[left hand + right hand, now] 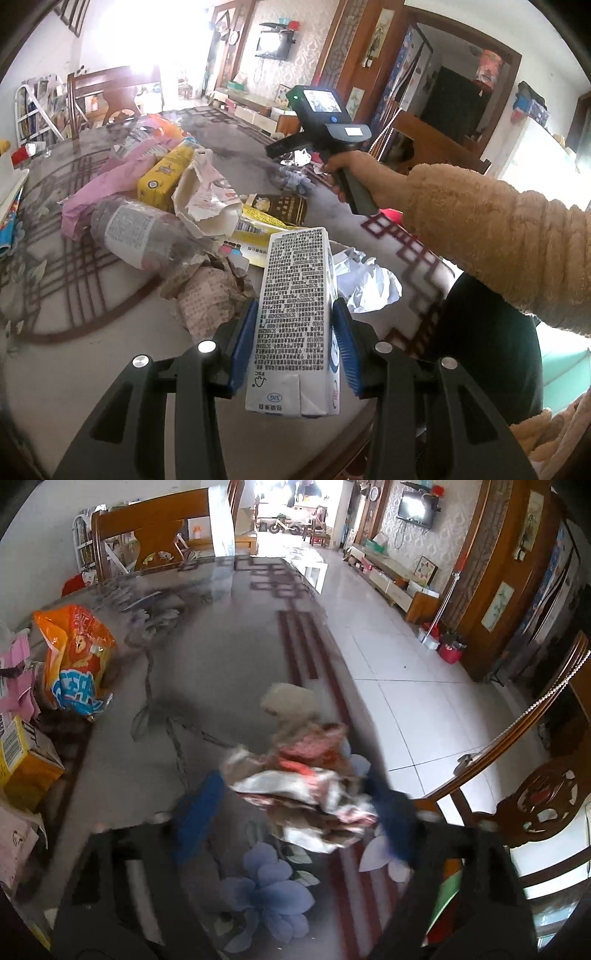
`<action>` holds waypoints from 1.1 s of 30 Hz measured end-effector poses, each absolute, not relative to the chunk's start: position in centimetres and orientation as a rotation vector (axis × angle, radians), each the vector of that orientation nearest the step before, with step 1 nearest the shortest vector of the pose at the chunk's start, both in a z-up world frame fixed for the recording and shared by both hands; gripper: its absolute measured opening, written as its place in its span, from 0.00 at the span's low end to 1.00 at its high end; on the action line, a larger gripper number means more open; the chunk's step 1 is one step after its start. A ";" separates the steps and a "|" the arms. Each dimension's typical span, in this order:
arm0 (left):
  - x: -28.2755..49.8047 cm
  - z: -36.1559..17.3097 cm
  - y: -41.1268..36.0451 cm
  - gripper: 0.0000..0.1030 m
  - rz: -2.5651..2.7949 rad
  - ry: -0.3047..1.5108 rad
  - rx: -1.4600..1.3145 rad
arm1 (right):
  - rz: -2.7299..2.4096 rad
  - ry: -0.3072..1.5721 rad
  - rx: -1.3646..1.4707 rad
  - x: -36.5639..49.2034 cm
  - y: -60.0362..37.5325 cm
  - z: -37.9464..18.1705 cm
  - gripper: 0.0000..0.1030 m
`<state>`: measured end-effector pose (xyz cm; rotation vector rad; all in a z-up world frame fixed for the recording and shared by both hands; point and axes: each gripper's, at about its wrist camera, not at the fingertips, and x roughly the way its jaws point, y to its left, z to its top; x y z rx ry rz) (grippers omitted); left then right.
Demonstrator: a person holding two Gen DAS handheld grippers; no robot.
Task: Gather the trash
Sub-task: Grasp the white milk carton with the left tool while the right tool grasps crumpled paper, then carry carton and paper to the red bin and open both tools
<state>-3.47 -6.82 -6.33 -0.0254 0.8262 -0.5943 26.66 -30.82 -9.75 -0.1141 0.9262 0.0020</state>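
Between the left claw's (295, 354) blue pads, a white milk carton (295, 317) is pinched upright, lifted off the bench (92, 354) for disposal. Ahead-left lies the remaining litter pile (166, 206). Though blurred, the right claw (295, 812) seems to clamp a crumpled wrapper (306, 794).

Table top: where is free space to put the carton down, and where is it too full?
Bare table lies before the left gripper, beside the crumpled newspaper. Another patch lies beyond the snack bag. It is crowded around the plastic bottle and yellow box.
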 end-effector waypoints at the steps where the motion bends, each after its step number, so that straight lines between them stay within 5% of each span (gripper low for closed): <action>1: -3.5 -6.2 -6.8 0.38 -0.589 0.817 -0.021 | 0.012 0.919 -0.093 26.4 -31.1 -9.3 0.52; 7: -4.7 -4.9 -7.2 0.38 -0.549 0.732 0.054 | 0.147 0.915 0.039 23.2 -31.9 -6.4 0.27; 12: -5.2 -3.8 -7.2 0.38 -0.526 0.698 0.048 | 0.229 0.874 0.213 18.9 -34.1 -2.6 0.20; 23: -4.5 0.0 -10.2 0.37 -0.538 0.634 -0.077 | 0.358 0.803 0.242 7.5 -37.9 1.8 0.19; 33: 2.3 0.7 -22.6 0.37 -0.706 0.713 -0.095 | 0.125 0.737 0.436 1.8 -49.4 -0.5 0.19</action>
